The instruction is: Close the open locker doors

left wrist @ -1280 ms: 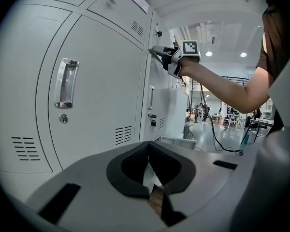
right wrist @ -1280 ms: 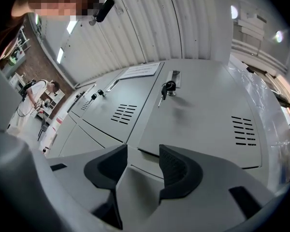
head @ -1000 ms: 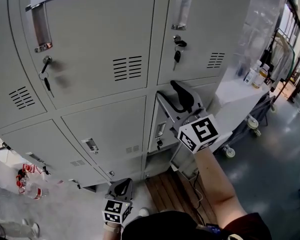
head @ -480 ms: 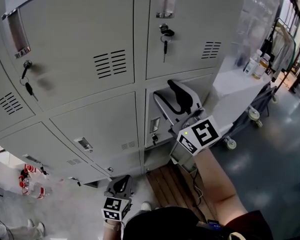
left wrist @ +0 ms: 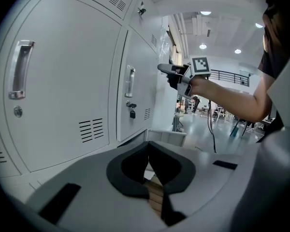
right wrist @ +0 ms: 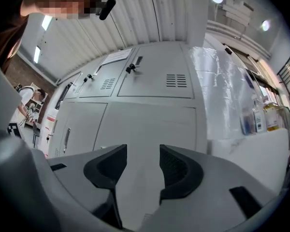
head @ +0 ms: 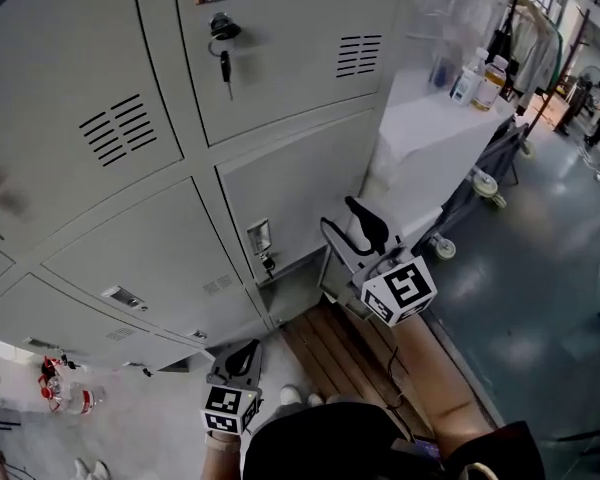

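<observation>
At the far left of the head view, some bottles (head: 65, 396) are seen on the pale floor beside the bank of grey lockers (head: 130, 258). The upper doors are seen flush with the front, and a key (head: 225, 66) is left hanging in one lock. Low in the view, the left gripper (head: 242, 351) is held near the foot of the lockers. In the left gripper view its fingers (left wrist: 135, 170) are brought together at the tips, with nothing between them.

Just to the right, under a closed door with a handle (head: 259, 236), the bottom locker (head: 292, 293) is shown as a darker recess. In the left gripper view its open door (left wrist: 167, 137) is seen standing out from the front near the floor. Wooden slats (head: 350, 363) are laid on the floor before it.

The right gripper (head: 337, 214) is held out beside that corner, close to the open door, though contact cannot be told. In the right gripper view its fingers (right wrist: 111, 166) are kept apart, and only the locker front is framed between them.

Further right, a white table (head: 420, 138) is set against the lockers, with bottles on it (head: 477, 76).
</observation>
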The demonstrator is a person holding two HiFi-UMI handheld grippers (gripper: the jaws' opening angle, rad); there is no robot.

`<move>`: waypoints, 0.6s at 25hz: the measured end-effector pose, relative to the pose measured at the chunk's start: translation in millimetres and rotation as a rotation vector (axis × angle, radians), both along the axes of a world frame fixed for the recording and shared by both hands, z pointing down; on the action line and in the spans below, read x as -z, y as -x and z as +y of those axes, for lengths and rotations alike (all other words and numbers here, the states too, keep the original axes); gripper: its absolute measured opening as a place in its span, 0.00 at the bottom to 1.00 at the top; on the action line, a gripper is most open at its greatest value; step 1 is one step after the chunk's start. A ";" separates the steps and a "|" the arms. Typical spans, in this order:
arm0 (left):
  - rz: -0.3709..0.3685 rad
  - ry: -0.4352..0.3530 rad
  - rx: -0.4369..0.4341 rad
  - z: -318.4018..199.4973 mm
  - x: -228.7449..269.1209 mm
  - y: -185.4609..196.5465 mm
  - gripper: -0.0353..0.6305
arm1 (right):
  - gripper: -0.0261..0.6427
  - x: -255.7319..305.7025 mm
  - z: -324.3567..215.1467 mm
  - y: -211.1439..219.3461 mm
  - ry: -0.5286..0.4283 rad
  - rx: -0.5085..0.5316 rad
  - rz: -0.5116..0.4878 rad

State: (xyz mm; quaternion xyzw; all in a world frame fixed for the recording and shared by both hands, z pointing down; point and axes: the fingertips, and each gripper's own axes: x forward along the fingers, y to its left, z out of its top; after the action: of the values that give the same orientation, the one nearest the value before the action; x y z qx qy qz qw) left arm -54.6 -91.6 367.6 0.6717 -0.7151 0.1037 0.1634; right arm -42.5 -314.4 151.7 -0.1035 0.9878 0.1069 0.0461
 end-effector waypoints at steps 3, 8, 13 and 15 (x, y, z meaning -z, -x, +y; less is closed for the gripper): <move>-0.003 0.013 -0.038 -14.0 -4.0 -10.1 0.08 | 0.37 -39.1 -24.2 -35.2 0.067 -0.082 0.050; 0.015 0.042 -0.071 -27.9 -11.8 -23.3 0.08 | 0.37 -110.6 -49.2 -90.8 0.143 -0.198 0.167; 0.020 0.078 -0.096 -34.4 -21.8 -39.1 0.08 | 0.37 -171.7 -62.1 -142.7 0.250 -0.285 0.244; 0.028 0.097 -0.101 -33.8 -26.7 -46.2 0.08 | 0.37 -196.6 -65.0 -162.8 0.292 -0.316 0.274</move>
State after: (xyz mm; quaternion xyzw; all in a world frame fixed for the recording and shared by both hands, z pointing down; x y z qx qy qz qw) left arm -8.4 -125.4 394.3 0.6997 -0.6720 0.1369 0.2005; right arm 120.3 -379.5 348.3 -0.2467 0.9614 -0.0179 -0.1207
